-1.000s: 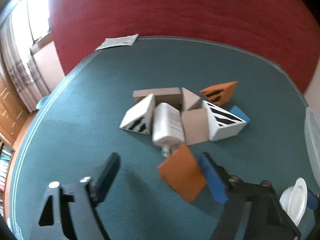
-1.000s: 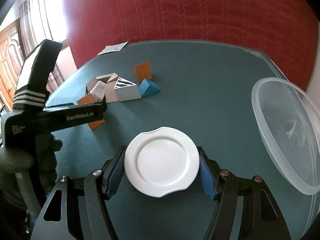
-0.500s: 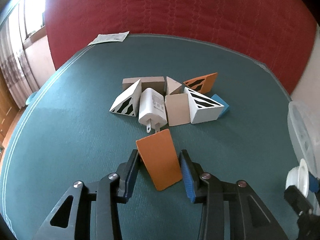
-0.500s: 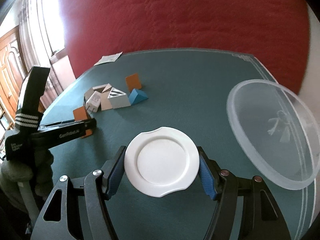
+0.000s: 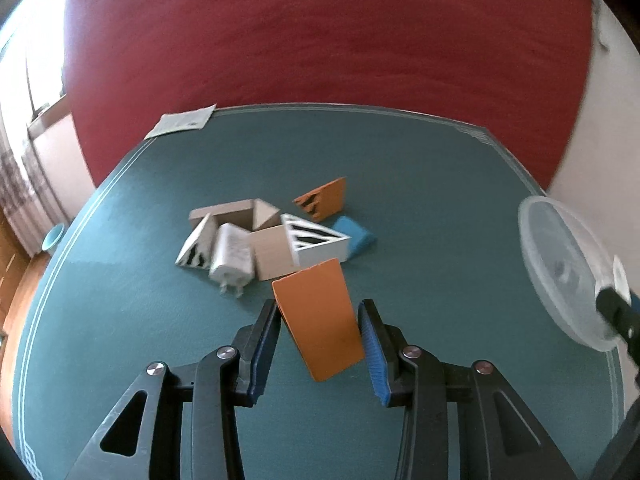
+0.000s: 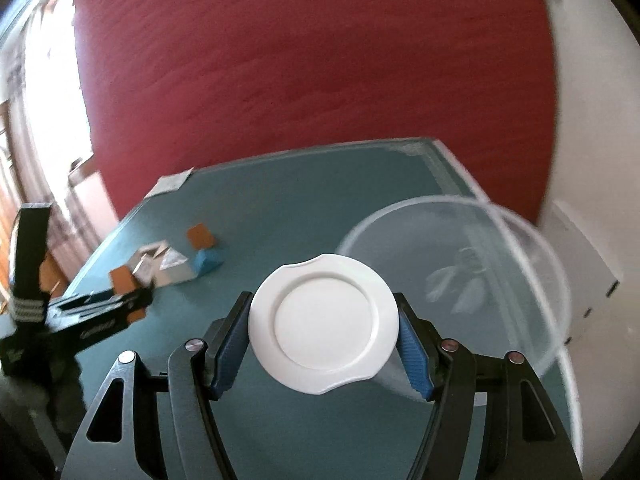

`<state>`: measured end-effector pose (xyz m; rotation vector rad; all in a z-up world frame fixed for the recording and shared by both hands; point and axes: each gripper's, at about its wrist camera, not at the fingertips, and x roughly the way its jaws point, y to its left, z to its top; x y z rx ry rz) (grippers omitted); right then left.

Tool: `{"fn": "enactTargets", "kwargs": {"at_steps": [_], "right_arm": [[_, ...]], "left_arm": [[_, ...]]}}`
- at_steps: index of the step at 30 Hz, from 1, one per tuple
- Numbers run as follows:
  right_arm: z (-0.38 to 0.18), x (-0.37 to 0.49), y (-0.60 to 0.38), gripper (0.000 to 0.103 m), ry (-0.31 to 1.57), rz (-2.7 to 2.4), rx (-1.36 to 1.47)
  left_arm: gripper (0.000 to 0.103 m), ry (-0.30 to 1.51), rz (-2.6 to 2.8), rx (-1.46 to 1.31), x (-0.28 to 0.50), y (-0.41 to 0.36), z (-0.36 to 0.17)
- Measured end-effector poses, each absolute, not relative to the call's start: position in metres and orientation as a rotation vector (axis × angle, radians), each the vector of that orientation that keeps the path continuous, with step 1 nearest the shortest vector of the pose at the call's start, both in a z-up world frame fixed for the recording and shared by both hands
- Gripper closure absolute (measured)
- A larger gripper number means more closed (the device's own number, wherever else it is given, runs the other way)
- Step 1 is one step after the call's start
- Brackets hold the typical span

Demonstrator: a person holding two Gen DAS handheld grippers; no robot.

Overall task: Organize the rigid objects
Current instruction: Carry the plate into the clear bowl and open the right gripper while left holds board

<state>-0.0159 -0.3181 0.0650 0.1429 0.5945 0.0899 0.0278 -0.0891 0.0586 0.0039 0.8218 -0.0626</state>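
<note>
Left wrist: left gripper (image 5: 318, 344) now clamped on orange wedge (image 5: 318, 318), lifted off teal table (image 5: 120, 320), so pick done; block pile (image 5: 264, 240) beyond. Right gripper (image 6: 322, 346) grips white lid (image 6: 324, 324) near clear bowl (image 6: 520, 280).

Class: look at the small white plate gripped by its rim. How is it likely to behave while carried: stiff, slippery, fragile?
The white plate keeps its shape between the right hand-held gripper pads, so probably stiff. Its glossy surface suggests slipperiness. Held only at two rim points, it might pivot; if ceramic, it could chip.

both grippers' fingers (image 5: 266, 344) clamped, angled downward.
</note>
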Motion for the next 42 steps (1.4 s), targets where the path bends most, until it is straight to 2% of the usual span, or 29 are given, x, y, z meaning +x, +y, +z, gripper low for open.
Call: {"fn": "enactTargets", "kwargs": {"at_steps": [13, 42], "right_arm": [[0.057, -0.008, -0.381, 0.035, 0.593, -0.101, 0.196], [0.034, 0.000, -0.409, 0.035, 0.629, -0.209, 0.249]], "left_arm": [[0.060, 0.797, -0.148, 0.054, 0.022, -0.133, 0.070], [0.060, 0.699, -0.302, 0.136, 0.024, -0.197, 0.110]]}}
